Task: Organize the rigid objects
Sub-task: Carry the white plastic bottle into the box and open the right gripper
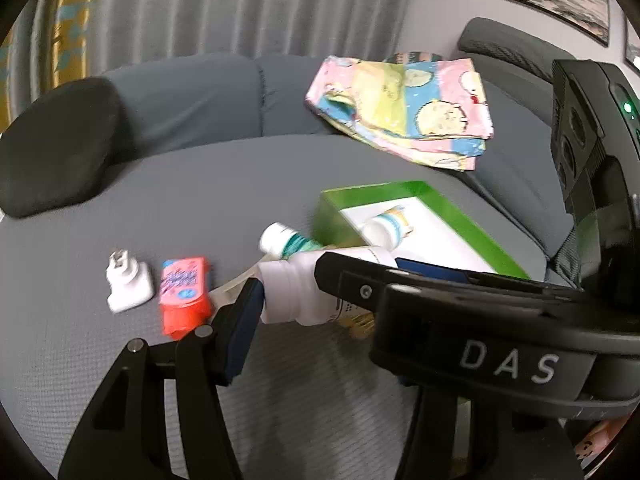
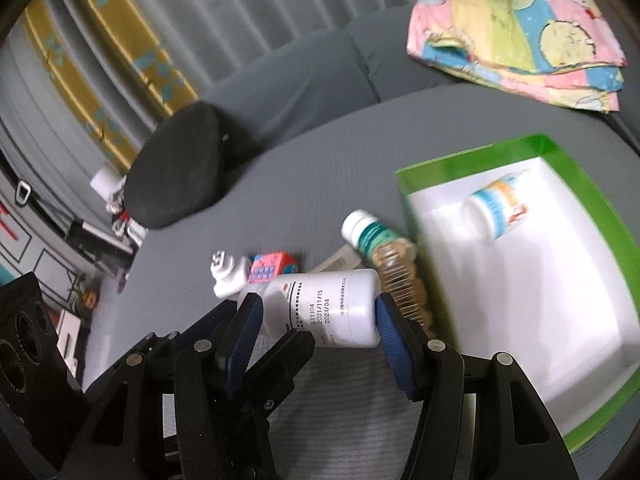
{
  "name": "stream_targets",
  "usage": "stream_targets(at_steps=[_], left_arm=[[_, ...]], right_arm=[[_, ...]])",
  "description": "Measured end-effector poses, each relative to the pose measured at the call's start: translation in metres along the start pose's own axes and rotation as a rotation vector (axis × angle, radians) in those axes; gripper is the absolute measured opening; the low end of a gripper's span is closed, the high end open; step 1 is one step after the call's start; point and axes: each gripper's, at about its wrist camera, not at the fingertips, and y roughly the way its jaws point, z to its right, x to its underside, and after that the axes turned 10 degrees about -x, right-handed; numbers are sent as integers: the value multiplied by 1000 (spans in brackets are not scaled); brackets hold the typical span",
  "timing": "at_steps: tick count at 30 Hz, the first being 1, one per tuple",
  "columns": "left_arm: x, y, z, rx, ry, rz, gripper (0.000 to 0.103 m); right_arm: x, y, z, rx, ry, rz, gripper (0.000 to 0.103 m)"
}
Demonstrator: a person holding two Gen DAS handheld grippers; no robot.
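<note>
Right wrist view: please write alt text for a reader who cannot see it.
The right gripper holds a white bottle sideways between its blue jaws, above a grey surface. To the right is a green tray with one small bottle inside; a teal-labelled bottle lies against its wall.

A folded pastel cartoon-print cloth (image 1: 404,108) lay at the gray sofa's (image 1: 180,184) far edge, near a black cushion (image 1: 56,144), before gray curtains (image 1: 240,4).
</note>
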Motion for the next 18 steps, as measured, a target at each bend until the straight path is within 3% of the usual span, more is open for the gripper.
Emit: stream_targets(at_steps=[9,18], left_arm=[[-17,1,63,59,97,21,53],[-19,22,112,126,152,-18,53]], right_arm=[[-6,-48,43,24,85,99,61],[-6,-78,93,77,172,123,61]])
